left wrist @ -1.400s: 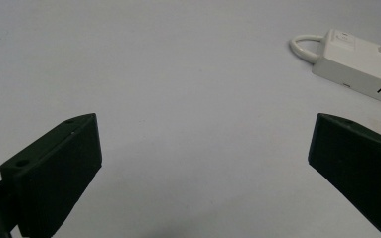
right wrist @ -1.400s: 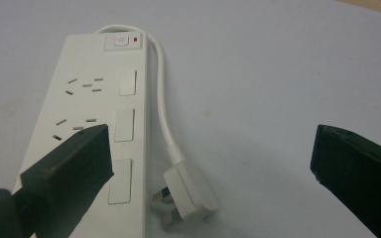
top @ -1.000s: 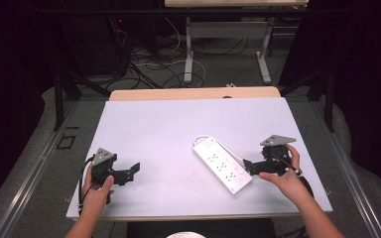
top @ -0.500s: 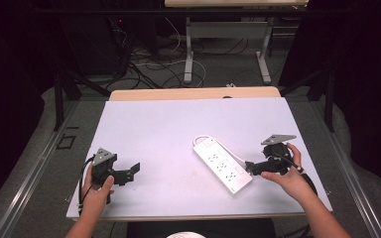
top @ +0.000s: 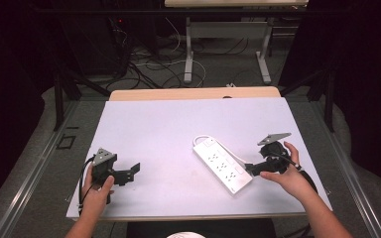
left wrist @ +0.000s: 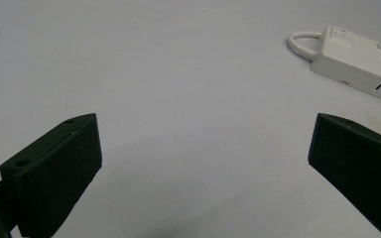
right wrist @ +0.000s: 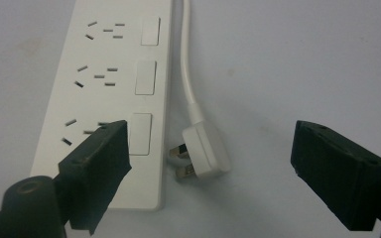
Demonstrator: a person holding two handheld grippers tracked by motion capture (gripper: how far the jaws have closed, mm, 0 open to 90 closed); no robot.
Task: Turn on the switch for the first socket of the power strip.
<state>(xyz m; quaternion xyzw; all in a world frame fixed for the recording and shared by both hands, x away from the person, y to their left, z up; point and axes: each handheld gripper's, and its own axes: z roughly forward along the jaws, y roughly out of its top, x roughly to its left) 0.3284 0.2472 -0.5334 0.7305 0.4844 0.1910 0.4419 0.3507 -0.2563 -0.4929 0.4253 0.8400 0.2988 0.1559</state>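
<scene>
A white power strip [top: 223, 165] lies at an angle on the white table [top: 178, 124], right of centre. Its white cable [right wrist: 188, 74] runs alongside it and ends in a white plug [right wrist: 206, 148] lying flat beside the strip [right wrist: 114, 74]. My right gripper [top: 252, 168] hovers at the strip's near end. Its jaws have just been closing but still stand wide, with the plug between them and untouched [right wrist: 209, 136]. My left gripper [top: 131, 171] rests near the front left edge, open and empty [left wrist: 203, 134]. From there the strip [left wrist: 362, 59] shows far off to the right.
A wooden board [top: 193, 93] adjoins the table's far edge. Beyond it are table legs and loose cables on the floor [top: 168, 59]. Metal rails [top: 34, 168] run along both sides of the table.
The right gripper has tipped slightly over the strip's near end. Both hands stay where they were.
</scene>
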